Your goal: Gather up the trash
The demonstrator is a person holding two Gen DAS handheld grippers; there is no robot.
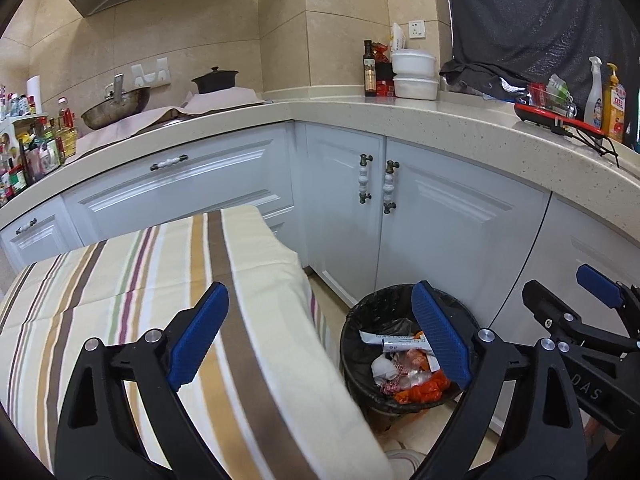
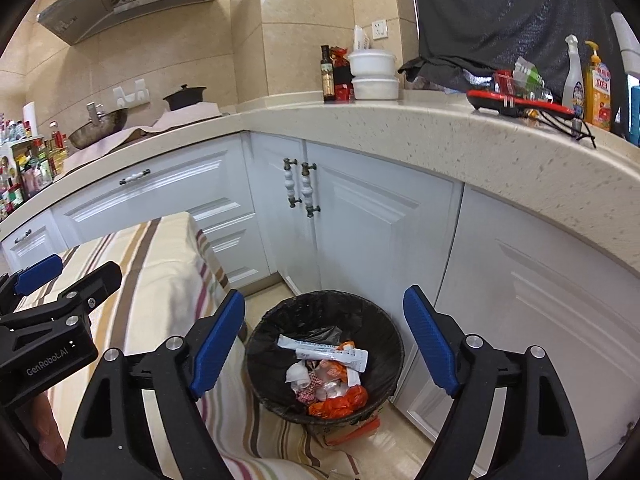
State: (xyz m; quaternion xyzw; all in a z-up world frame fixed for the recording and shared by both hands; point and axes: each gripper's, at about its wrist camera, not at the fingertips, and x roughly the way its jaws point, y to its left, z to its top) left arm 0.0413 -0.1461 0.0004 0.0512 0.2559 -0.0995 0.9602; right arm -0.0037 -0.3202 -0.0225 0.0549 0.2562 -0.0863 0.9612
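Note:
A black-lined trash bin (image 2: 384,332) stands on the floor beside the striped table. It holds trash: white wrappers (image 2: 320,350), crumpled white paper and orange plastic (image 2: 340,400). It also shows in the left wrist view (image 1: 356,320). My right gripper (image 2: 326,342) is open and empty, hovering above the bin. My left gripper (image 1: 320,336) is open and empty, over the table's right edge next to the bin. Each gripper shows at the edge of the other's view.
A table with a striped cloth (image 1: 140,288) stands left of the bin. White cabinets (image 2: 360,232) and an L-shaped counter (image 2: 400,120) rise behind. On the counter are white containers (image 2: 374,74), bottles (image 2: 596,88), a red tray (image 2: 520,106) and a wok (image 2: 96,126).

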